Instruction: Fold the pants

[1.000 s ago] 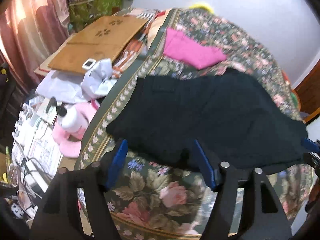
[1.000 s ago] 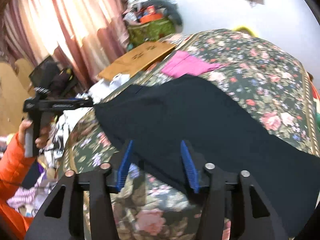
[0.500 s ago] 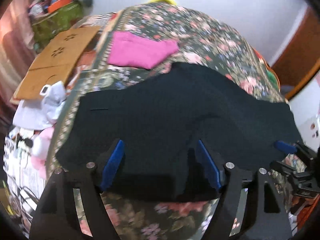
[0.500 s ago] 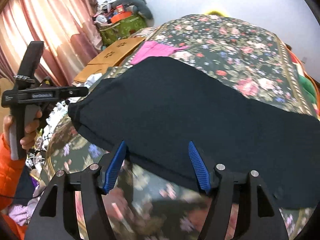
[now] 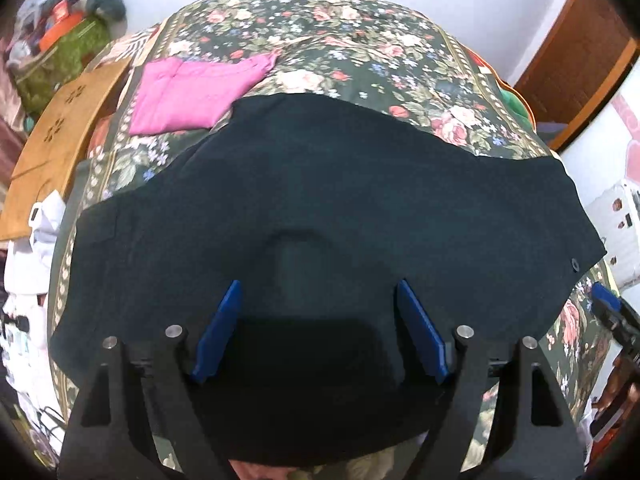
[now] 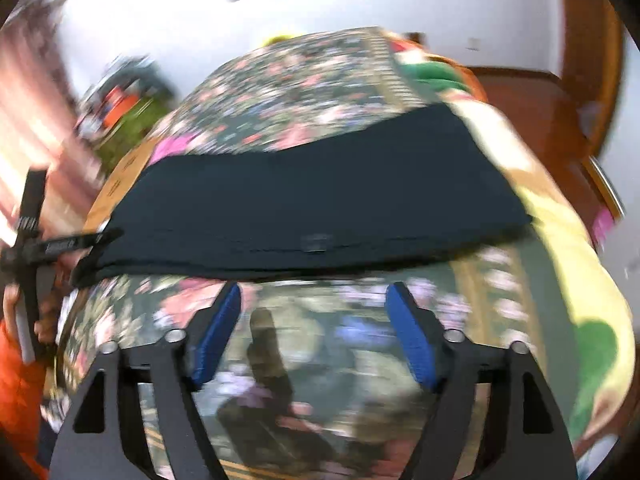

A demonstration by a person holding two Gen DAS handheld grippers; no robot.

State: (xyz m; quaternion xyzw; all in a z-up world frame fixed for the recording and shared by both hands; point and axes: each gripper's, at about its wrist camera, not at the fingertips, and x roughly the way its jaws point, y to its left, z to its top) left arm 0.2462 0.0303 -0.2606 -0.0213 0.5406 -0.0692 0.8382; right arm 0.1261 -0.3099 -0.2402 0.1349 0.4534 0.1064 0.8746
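Note:
Black pants lie spread across the floral bedspread, with a button at their right end. My left gripper hangs just above the pants' near edge. Its jaws are opening, the dark cloth lies under the gap, and the blue pads do not press on it. In the blurred right wrist view the pants stretch across the bed. My right gripper is over bare bedspread just in front of their near edge; its jaws are opening with nothing between them. A hand in an orange sleeve holds the left gripper at the pants' left end.
A folded pink garment lies on the bed beyond the pants. A brown board, white cloth and clutter sit off the bed's left side. A green bag stands at the back left. A brown door and a white box are on the right.
Both grippers have swung rightward along the pants and come lower. The left one now hangs over the dark cloth, the right one over the bedspread. Both pairs of jaws have widened.

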